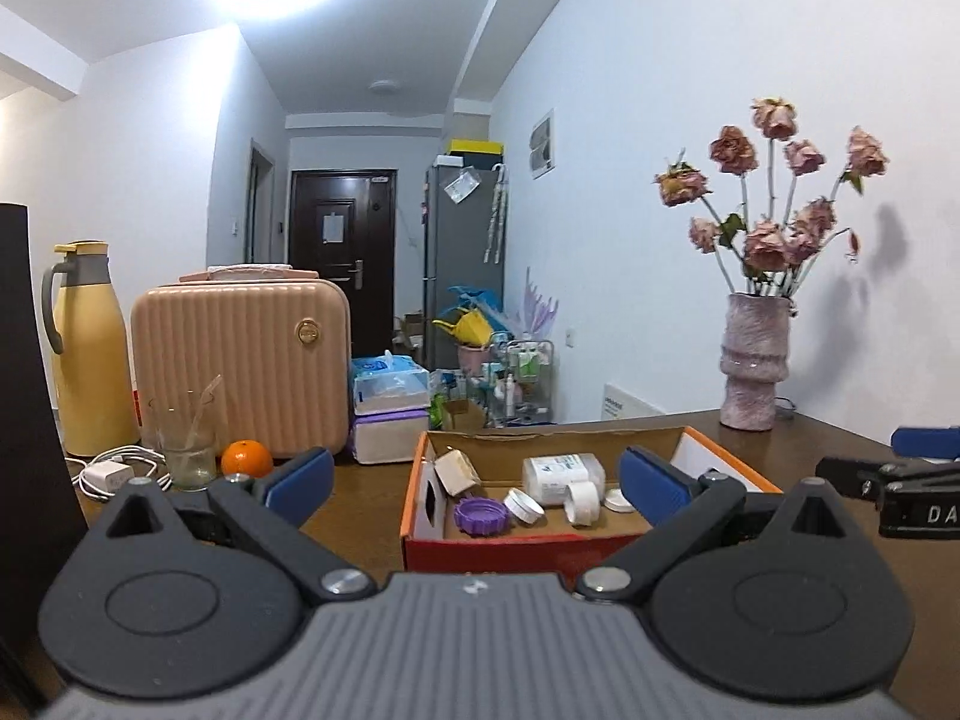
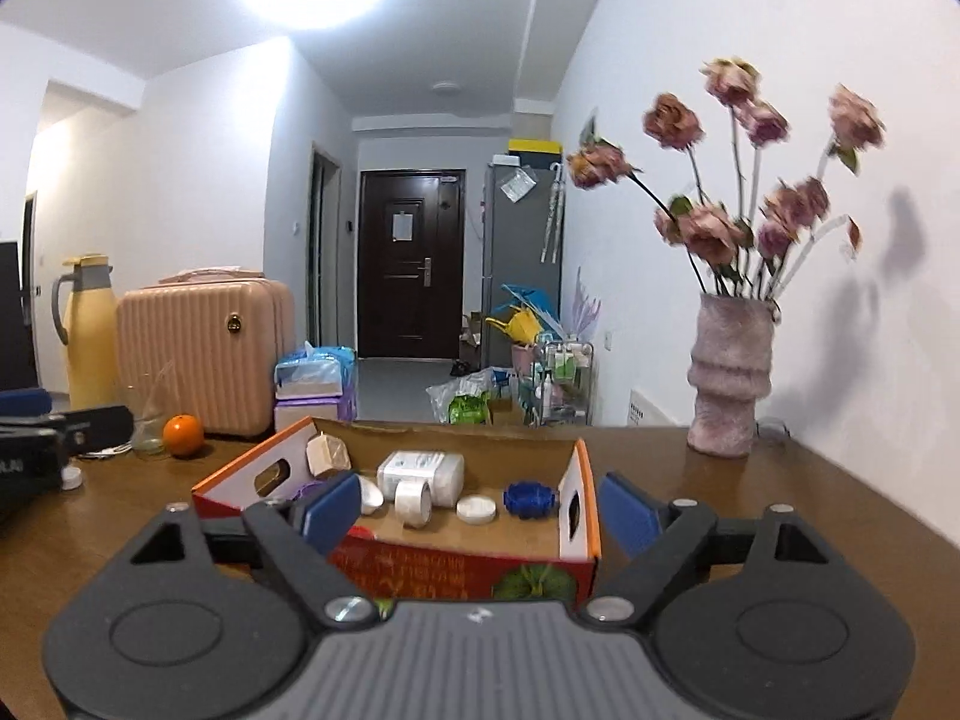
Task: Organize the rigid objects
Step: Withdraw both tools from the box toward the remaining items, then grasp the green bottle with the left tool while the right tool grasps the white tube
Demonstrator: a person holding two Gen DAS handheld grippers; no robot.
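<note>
An orange cardboard box (image 1: 420, 498) (image 2: 579, 516) sits on the brown table. In it lie a white rectangular container (image 1: 561, 471) (image 2: 423, 471), a tape roll (image 1: 583, 501) (image 2: 413, 504), a purple cap (image 1: 480, 516), a white lid (image 1: 523, 505) (image 2: 477, 509), a blue cap (image 2: 528, 499) and a small beige box (image 1: 456, 471) (image 2: 327, 457). My left gripper (image 1: 477, 477) is open and empty, just before the box. My right gripper (image 2: 480, 510) is open and empty, before the box; it also shows at the right of the left wrist view (image 1: 900, 480).
A pink vase of dried roses (image 1: 753, 360) (image 2: 726, 372) stands at the back right. An orange (image 1: 246, 459) (image 2: 183, 435), a glass (image 1: 186, 438), a pink case (image 1: 240, 360) (image 2: 204, 354), a yellow flask (image 1: 90, 348), tissue packs (image 1: 390, 384) and a white charger (image 1: 108, 474) stand at the left. A small white lid (image 2: 72, 477) lies there.
</note>
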